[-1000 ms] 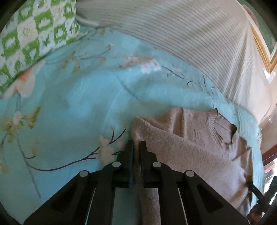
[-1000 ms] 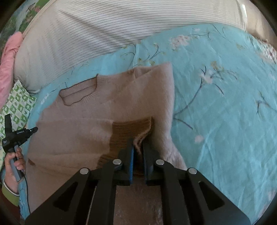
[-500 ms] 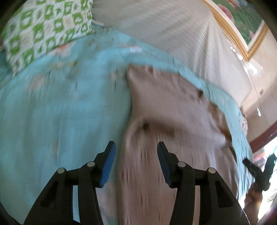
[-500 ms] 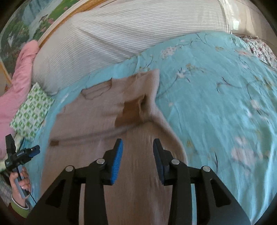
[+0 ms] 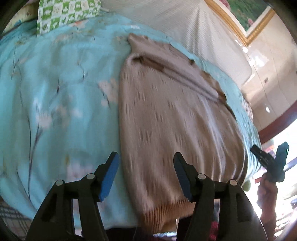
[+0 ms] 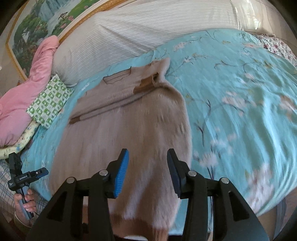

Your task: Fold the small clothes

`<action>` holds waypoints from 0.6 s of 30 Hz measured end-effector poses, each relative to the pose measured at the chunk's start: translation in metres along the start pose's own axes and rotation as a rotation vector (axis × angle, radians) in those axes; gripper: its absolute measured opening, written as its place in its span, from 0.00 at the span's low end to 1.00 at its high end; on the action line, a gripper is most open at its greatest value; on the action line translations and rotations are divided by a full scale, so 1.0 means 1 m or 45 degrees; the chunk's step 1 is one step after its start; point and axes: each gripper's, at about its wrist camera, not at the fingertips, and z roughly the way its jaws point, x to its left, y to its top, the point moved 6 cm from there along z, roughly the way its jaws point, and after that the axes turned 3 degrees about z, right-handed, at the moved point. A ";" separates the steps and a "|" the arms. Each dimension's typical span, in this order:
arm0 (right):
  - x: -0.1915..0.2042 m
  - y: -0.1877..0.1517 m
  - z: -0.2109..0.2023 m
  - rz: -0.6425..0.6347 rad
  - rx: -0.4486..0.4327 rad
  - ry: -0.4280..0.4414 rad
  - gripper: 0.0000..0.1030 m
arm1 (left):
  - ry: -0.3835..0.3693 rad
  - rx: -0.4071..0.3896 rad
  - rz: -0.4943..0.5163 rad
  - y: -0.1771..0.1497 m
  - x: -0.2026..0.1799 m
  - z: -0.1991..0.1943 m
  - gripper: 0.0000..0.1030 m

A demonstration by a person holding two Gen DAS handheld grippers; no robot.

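A small beige knit sweater (image 5: 172, 118) lies flat on the turquoise floral bedsheet (image 5: 55, 96), both sleeves folded across its chest, hem hanging over the near bed edge. It also shows in the right wrist view (image 6: 130, 126), collar far. My left gripper (image 5: 145, 161) is open and empty, above the sweater's lower left part. My right gripper (image 6: 147, 157) is open and empty, above its lower right part. The right gripper also shows in the left wrist view (image 5: 267, 157), and the left gripper in the right wrist view (image 6: 27, 174).
A striped beige headboard cushion (image 6: 141, 31) runs along the far side. A green-checked pillow (image 6: 48, 100) and a pink quilt (image 6: 22, 92) lie at the left. A framed painting (image 6: 46, 16) hangs behind. The bed edge is just below both grippers.
Both grippers were shut on the sleeves a second ago. They have let go, opened wide and pulled back toward the sweater's hem; the sleeves now lie across the chest.
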 end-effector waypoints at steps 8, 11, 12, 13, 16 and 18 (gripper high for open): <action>-0.023 -0.051 -0.020 0.000 0.094 0.081 0.44 | -0.076 0.130 0.001 -0.063 -0.007 0.010 0.59; -0.030 -0.066 -0.019 0.010 0.144 0.126 0.44 | -0.084 0.128 -0.008 -0.070 -0.009 0.017 0.60; -0.031 -0.070 -0.018 0.012 0.160 0.143 0.44 | -0.089 0.118 -0.016 -0.069 -0.009 0.018 0.63; -0.031 -0.073 -0.016 0.009 0.176 0.164 0.44 | -0.104 0.113 -0.035 -0.068 -0.010 0.019 0.64; -0.028 -0.081 -0.008 -0.013 0.207 0.204 0.44 | -0.132 0.067 -0.064 -0.063 -0.013 0.020 0.63; -0.022 -0.085 -0.004 -0.035 0.218 0.238 0.44 | -0.100 0.036 -0.023 -0.062 -0.017 0.020 0.24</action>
